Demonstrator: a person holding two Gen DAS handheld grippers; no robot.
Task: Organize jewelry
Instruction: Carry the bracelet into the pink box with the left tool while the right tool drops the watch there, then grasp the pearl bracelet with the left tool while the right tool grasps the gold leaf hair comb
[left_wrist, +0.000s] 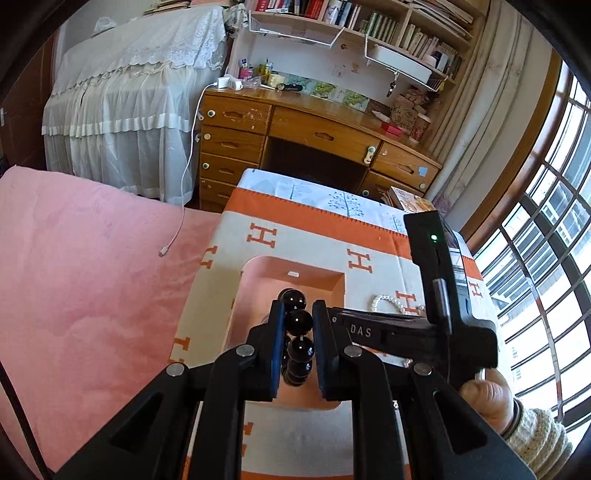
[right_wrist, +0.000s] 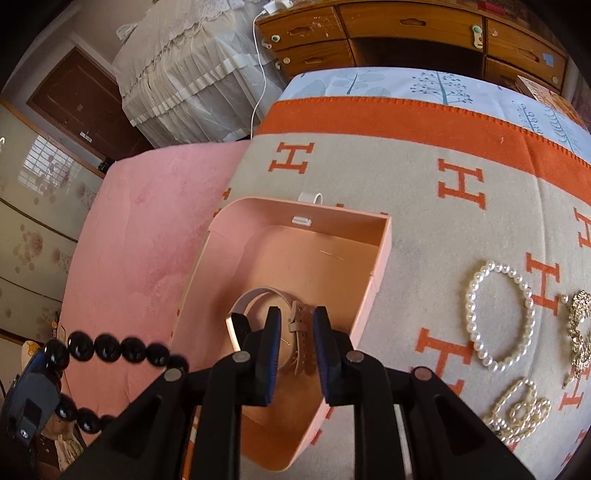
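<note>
Left wrist view: the left gripper (left_wrist: 298, 321) is clamped narrow on a bracelet of glossy black round beads (left_wrist: 300, 334), its strand running lengthwise between the pads, away from the camera, above the open pink cardboard box (left_wrist: 334, 280). Right wrist view: the right gripper (right_wrist: 295, 325) hangs over that box with a slim gap between its pads, gripping nothing; beneath it a pale pink strapped watch (right_wrist: 299, 332) lies in the box, strap along the fingers. To the right, a white pearl bracelet (right_wrist: 498, 314) rests looped on the beige woven blanket with orange H letters (right_wrist: 424, 229).
</note>
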